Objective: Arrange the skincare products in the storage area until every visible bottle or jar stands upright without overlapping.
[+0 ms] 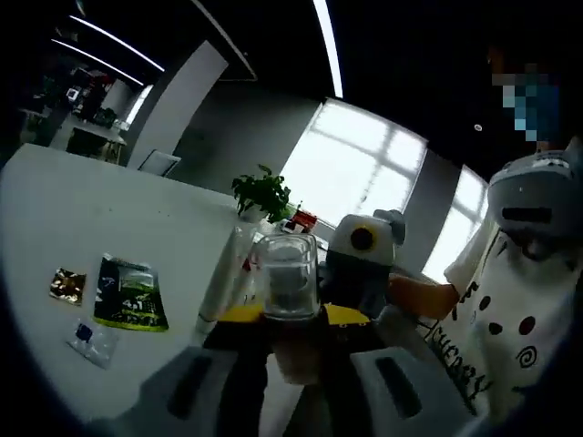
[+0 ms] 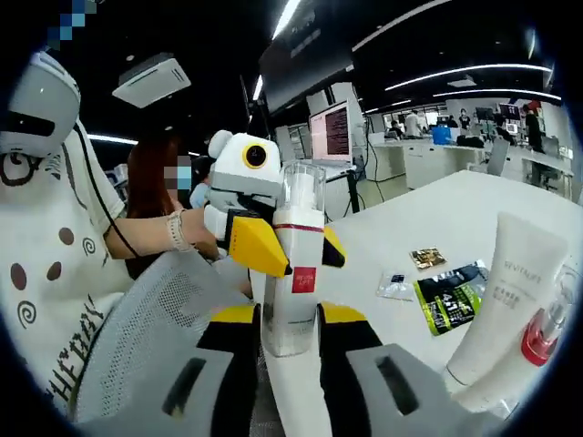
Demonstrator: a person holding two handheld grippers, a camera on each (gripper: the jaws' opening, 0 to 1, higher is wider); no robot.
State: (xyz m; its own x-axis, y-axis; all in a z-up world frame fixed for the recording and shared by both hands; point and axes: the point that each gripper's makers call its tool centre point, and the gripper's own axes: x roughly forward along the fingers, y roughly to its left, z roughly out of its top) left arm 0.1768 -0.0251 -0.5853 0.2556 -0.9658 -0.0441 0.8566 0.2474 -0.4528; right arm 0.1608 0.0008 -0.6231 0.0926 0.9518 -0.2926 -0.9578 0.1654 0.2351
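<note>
Tall clear-capped white pump bottle (image 2: 293,264) with a red band and a small red square label, text too small to read, is upright and held off the white tabletop (image 2: 455,218) by both claws. In the right gripper view the right claw (image 2: 290,320) clamps its lower body between yellow-tipped black jaws, while the left claw (image 2: 278,248) comes in from the left, yellow jaw tips pinching the bottle's middle just under the red band. In the left gripper view the same bottle (image 1: 289,278) shows end-on as a clear cap, gripped by the left claw (image 1: 290,314), with the right claw (image 1: 360,273) just behind it.

White squeeze tube (image 2: 503,305) printed "REVITALIFT" stands cap-down at right, touching a clear bottle with red inside (image 2: 547,332) just beside it. A similar white tube (image 1: 223,273) stands left of the clear cap in the left gripper view.

On the tabletop (image 1: 82,209): green-black sachet (image 1: 130,293), small gold foil sachet (image 1: 67,285), small clear sachet with blue mark (image 1: 91,339); same 3 (image 2: 446,299) (image 2: 426,258) (image 2: 396,285) in the right gripper view. Potted green plant (image 1: 262,196) farther back. Grey mesh chair back (image 2: 155,337) sits left of the right claw. Person in a white spotted shirt (image 1: 496,319) holds the tools.
</note>
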